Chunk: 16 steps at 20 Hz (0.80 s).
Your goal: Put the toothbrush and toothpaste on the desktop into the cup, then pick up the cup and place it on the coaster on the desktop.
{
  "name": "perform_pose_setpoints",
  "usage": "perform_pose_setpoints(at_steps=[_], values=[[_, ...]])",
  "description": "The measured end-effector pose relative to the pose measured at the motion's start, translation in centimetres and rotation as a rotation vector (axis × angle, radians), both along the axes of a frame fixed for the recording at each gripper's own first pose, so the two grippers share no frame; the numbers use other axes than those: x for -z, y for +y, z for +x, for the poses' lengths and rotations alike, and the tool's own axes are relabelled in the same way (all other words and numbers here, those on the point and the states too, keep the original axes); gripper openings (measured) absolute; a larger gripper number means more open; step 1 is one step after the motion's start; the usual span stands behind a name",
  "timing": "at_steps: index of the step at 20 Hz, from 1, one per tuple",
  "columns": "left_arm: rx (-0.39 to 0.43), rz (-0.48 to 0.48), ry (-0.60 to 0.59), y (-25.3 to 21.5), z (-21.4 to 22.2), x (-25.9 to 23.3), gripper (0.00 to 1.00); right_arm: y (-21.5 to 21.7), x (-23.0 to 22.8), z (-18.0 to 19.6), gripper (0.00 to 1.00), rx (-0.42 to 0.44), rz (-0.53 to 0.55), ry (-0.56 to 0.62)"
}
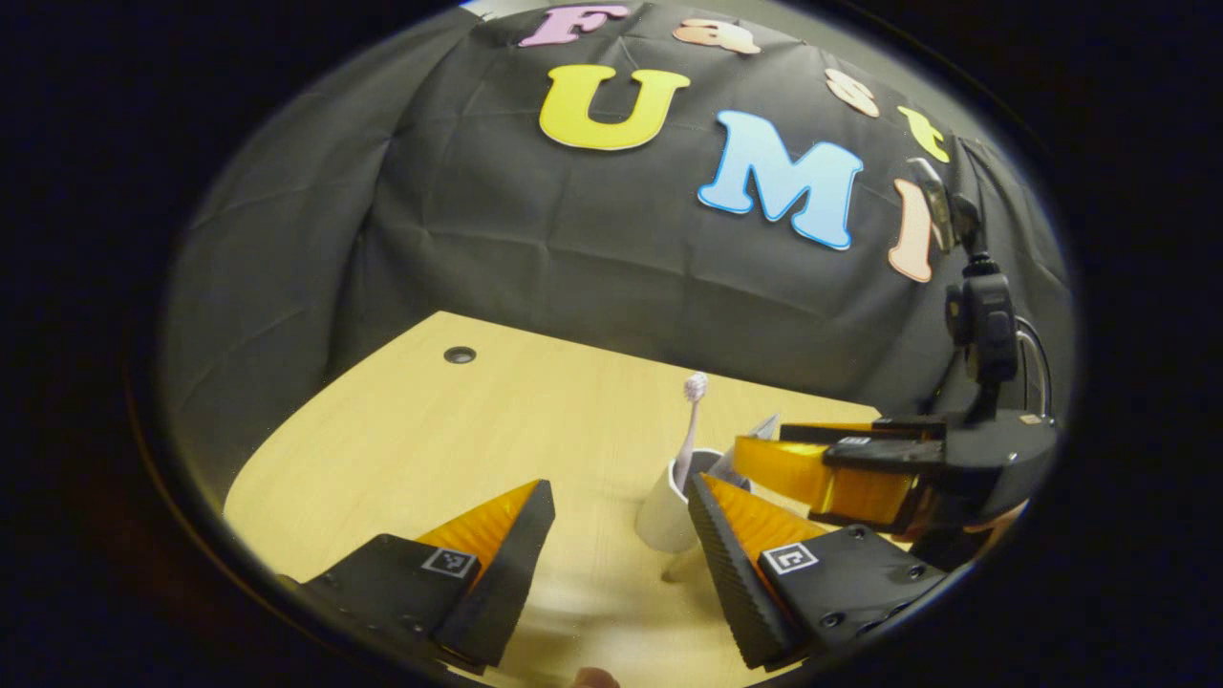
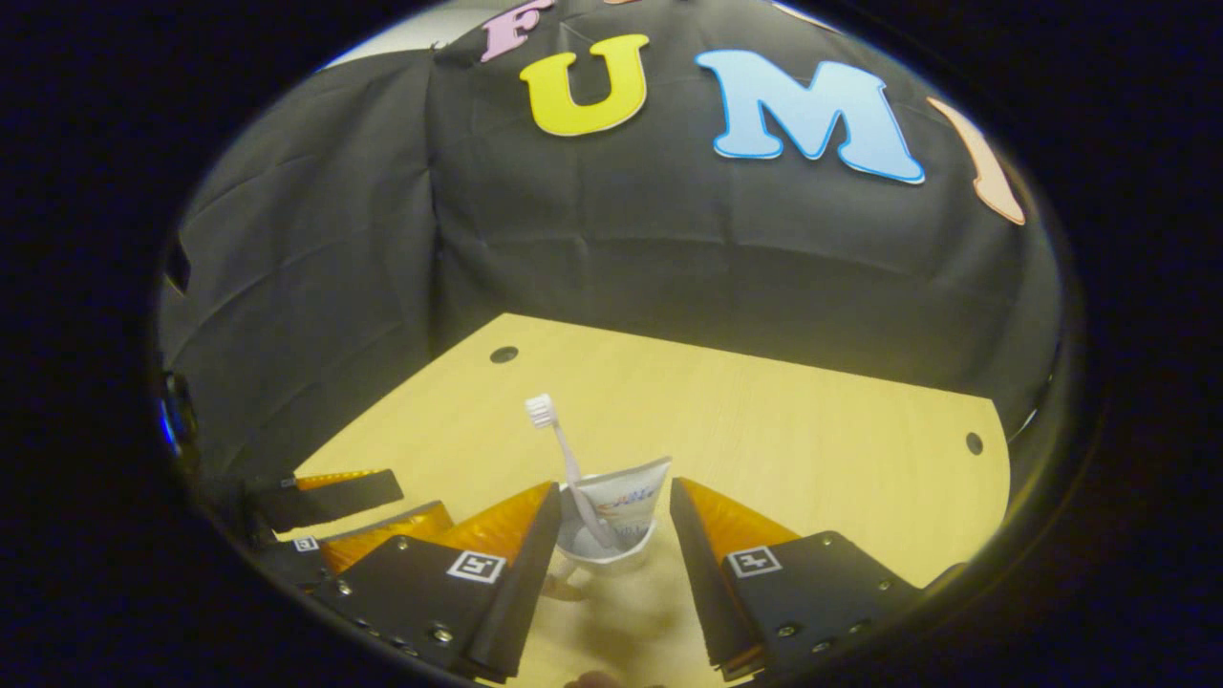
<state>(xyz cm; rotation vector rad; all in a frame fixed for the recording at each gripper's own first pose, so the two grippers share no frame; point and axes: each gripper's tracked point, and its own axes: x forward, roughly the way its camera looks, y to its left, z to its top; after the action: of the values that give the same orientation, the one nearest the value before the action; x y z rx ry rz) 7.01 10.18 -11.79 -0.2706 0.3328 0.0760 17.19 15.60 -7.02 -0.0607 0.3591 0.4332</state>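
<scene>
A white cup [image 2: 611,549] sits between the fingers of my right gripper [image 2: 611,545], which is shut on it. Inside it stand a toothbrush [image 2: 564,449], bristle head up, and a white toothpaste tube [image 2: 626,497]. In the left gripper view the cup [image 1: 664,516] hangs just above the desk with a shadow under it, the toothbrush [image 1: 692,420] sticks up from it, and the right gripper [image 1: 764,454] reaches it from the right. My left gripper [image 1: 621,535] is open and empty, its right finger partly covering the cup. It also appears low at the left edge, left gripper [image 2: 334,497].
The light wooden desk [image 1: 459,430] has round cable holes [image 1: 460,354] [image 2: 973,442] near its back corners. Black cloth walls close the back and left. A camera mount [image 1: 979,325] rises from the right gripper's body.
</scene>
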Motion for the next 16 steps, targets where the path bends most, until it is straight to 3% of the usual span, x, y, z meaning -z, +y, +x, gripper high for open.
perform_pose_setpoints(at_steps=[7, 15, 16], values=[[0.079, 0.012, 0.047, -3.7, 0.4, -0.2, 0.93, -4.1, -5.3, -3.3, 0.69, 0.057, 0.116, -0.091], [0.202, 0.097, 0.208, -7.5, 3.0, 1.9, 0.93, -11.0, -5.2, -6.6, 0.65, 0.169, 0.149, -0.072], [0.209, 0.096, 0.238, -7.8, 3.2, 2.5, 0.93, -12.0, -4.9, -6.7, 0.69, 0.187, 0.139, -0.069]])
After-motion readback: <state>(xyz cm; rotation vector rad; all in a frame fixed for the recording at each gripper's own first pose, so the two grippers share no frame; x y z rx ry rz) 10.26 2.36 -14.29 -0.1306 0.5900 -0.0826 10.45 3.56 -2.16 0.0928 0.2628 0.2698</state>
